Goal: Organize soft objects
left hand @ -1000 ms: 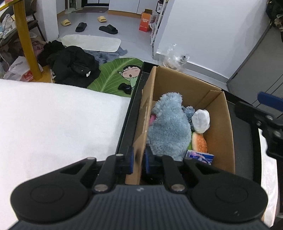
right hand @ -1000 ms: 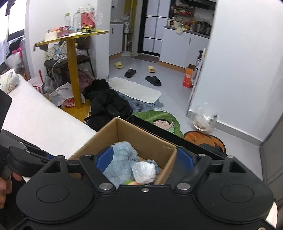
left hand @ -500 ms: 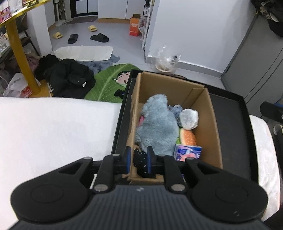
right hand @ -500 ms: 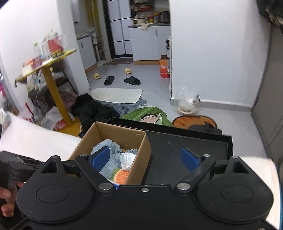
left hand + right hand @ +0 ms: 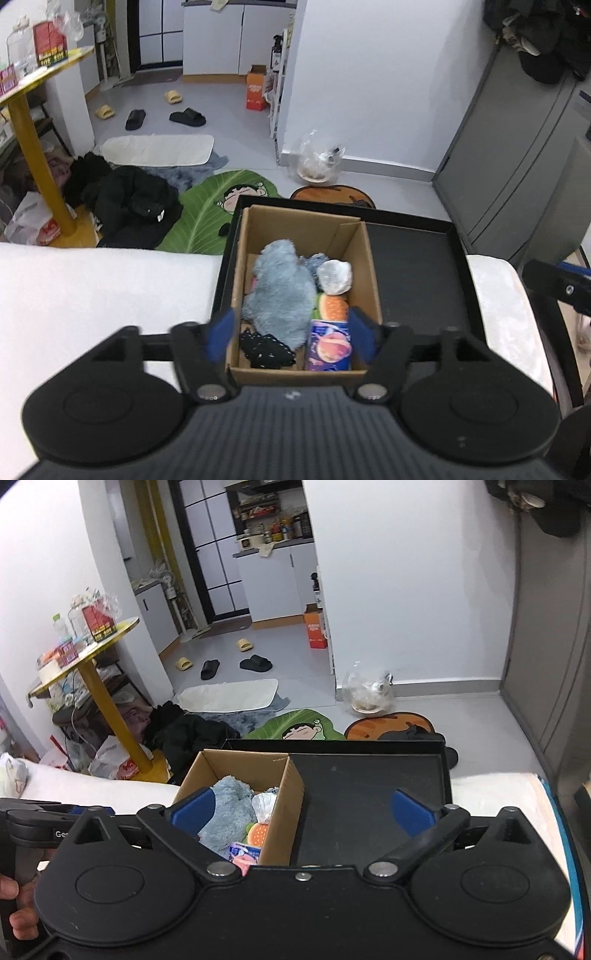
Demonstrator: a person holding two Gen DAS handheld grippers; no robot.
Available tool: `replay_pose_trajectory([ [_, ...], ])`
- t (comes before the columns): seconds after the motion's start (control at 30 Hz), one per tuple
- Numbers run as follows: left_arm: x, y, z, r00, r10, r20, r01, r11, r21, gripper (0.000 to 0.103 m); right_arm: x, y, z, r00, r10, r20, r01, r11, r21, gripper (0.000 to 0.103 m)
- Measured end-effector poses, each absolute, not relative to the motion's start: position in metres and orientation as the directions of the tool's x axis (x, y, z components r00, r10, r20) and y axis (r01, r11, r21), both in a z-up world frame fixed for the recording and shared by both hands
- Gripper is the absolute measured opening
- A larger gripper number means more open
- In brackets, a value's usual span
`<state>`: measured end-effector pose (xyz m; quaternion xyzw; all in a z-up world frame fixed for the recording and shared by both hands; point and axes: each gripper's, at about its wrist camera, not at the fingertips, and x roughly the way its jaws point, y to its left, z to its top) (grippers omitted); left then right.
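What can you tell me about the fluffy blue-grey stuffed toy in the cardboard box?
The fluffy blue-grey stuffed toy is the biggest thing in the open brown cardboard box. Its fur looks long, soft and shaggy. It lies slumped along the box's left side, with no face or limbs clear enough to tell. A crumpled white bundle and a little plush burger sit against its right side, and a black knitted piece lies at its near end. Neither gripper touches it.

Both cameras ride the handheld tools, looking steeply down from close above. The left view centres on the cardboard box (image 5: 303, 295); the right sees it lower left (image 5: 280, 812). Both share the floor beyond
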<state>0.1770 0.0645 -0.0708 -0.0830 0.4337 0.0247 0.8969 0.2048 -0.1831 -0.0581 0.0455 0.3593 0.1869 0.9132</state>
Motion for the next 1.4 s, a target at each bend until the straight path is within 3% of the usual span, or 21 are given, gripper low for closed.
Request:
replay_pose_trajectory([
  [0.23, 0.151, 0.048, -0.041, 0.653, -0.043, -0.756, -0.086, 0.988, -0.130, 0.092, 0.179, -0.204, -0.042, 0.689, 0.340, -0.641, -0.237, 0.940, 0.244, 0.103],
  [0.43, 0.122, 0.041, -0.023, 0.679, -0.032, -0.733, -0.083, 0.989, -0.120, 0.099, 0.153, -0.219, -0.029, 0.710, 0.324, -0.625, -0.188, 0.943, 0.274, 0.103],
  [1.07, 0.035, 0.014, 0.023, 0.763, -0.070, -0.643, -0.031, 0.989, -0.144, 0.102, 0.076, -0.244, 0.000, 0.778, 0.308, -0.547, -0.179, 0.944, 0.277, 0.103],
  [1.4, 0.008, 0.004, 0.032, 0.772, -0.061, -0.632, -0.011, 0.994, -0.108, 0.103, 0.052, -0.245, 0.011, 0.778, 0.266, -0.570, -0.148, 0.958, 0.244, 0.103],
])
